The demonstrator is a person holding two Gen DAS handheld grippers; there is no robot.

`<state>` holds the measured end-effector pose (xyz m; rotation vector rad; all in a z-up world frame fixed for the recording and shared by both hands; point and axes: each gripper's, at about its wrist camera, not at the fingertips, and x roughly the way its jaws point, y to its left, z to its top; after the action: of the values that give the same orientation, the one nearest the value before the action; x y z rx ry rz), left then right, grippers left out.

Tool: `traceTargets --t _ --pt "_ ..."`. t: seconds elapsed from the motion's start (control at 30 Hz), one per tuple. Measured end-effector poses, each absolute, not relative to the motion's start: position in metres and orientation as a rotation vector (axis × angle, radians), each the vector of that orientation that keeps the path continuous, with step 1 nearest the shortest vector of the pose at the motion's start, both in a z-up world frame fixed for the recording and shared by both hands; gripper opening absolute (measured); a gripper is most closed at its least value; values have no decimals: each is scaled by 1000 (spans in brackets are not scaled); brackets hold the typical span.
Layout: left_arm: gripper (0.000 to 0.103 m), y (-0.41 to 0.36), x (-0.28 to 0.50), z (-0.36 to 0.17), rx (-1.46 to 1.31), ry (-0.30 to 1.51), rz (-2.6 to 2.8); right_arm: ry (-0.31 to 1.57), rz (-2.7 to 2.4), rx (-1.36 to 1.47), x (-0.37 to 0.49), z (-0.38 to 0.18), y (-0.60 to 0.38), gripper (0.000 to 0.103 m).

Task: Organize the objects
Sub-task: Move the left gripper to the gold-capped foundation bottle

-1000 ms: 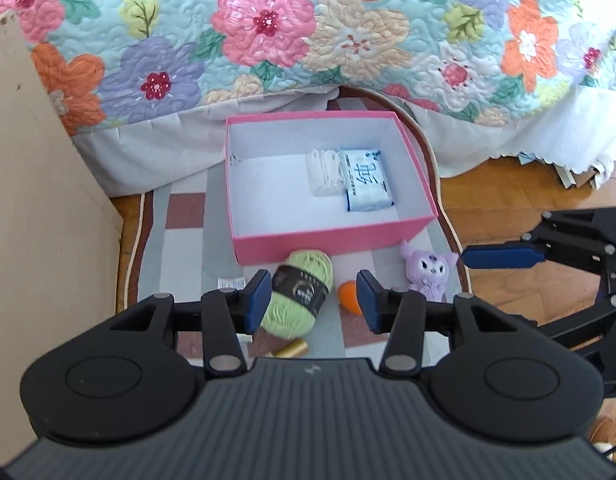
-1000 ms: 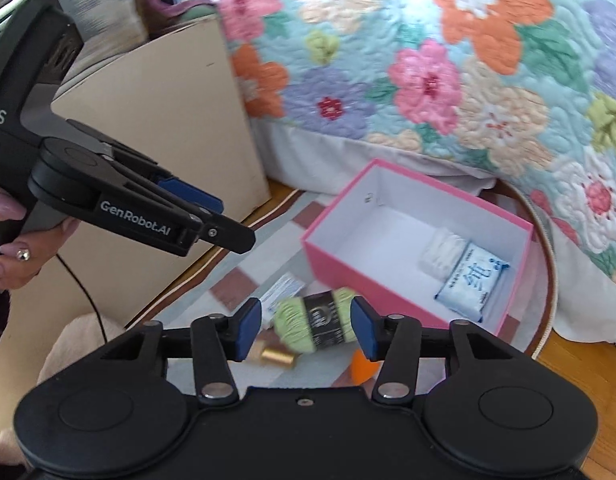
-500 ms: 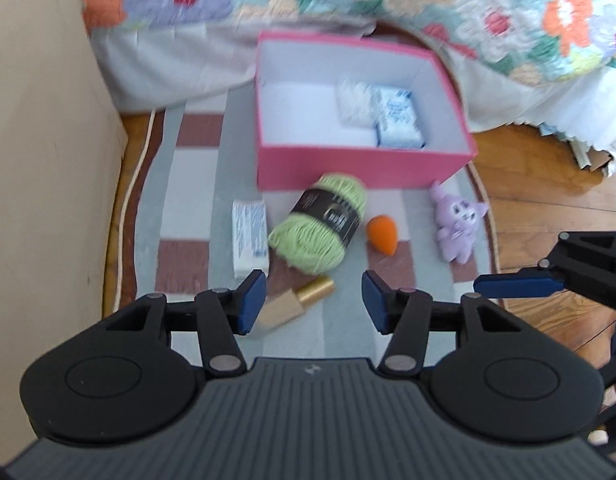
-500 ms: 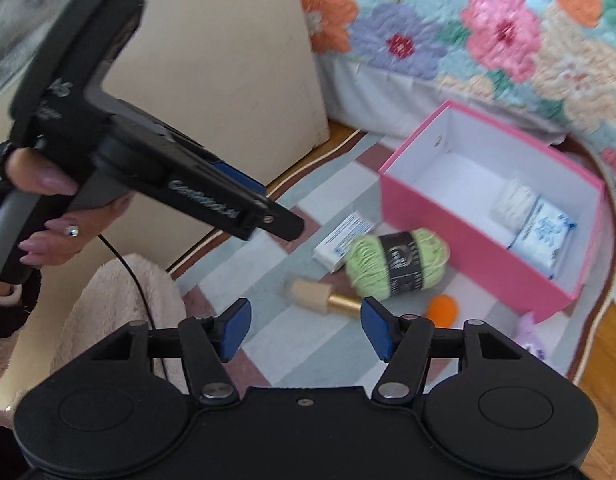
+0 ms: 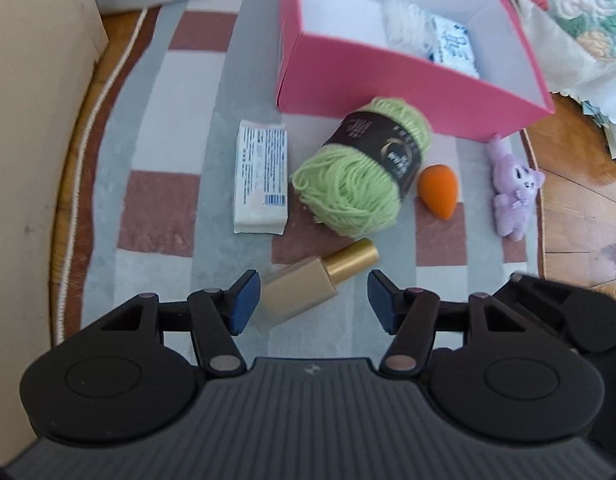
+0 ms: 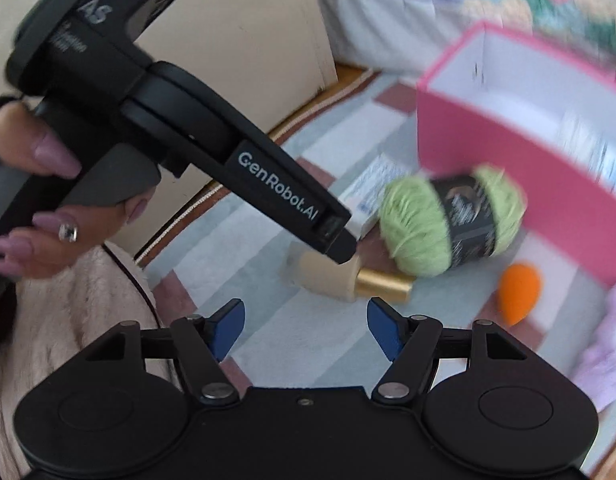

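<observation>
Left wrist view: your left hand-held gripper point(image 5: 310, 300), jaws just widening, is straddling the gold-capped bottle point(image 5: 316, 282) at lower centre without pinching; green yarn point(image 5: 362, 168) is crowding above.

Right wrist view: your right hand-held gripper point(image 6: 306, 330), also just widening, is holding nothing; the left hand-held gripper point(image 6: 340, 246) is covering the bottle's point(image 6: 348, 278) end; the pink box point(image 6: 504, 160) is blurring.

We hold our black left tongs point(image 5: 310, 300) with blue-padded jaws angled steeply down, jaws just widened, nothing pressed between them. Our matching right tongs point(image 6: 306, 330) also just widened, empty. Our left hand point(image 6: 36, 200) grips the handle.
</observation>
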<state>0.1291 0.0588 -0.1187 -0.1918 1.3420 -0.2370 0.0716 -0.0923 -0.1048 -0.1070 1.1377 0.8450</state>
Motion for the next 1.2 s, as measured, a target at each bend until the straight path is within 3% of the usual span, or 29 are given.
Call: traceTargets --t 0.3,0.47,0.83,1.2 --pt "57 63 139 -159 -219 1376 -198 1183 804 -8 73 -148 -81 72" --pt "53 58 132 -164 -207 1350 -216 1190 803 84 71 -161 -81 67" --pt "43 39 113 -170 -269 1391 -249 1216 724 88 57 -159 -104 66" --pt "42 38 102 -187 -549 1468 -270 1208 681 187 40 -161 -124 72"
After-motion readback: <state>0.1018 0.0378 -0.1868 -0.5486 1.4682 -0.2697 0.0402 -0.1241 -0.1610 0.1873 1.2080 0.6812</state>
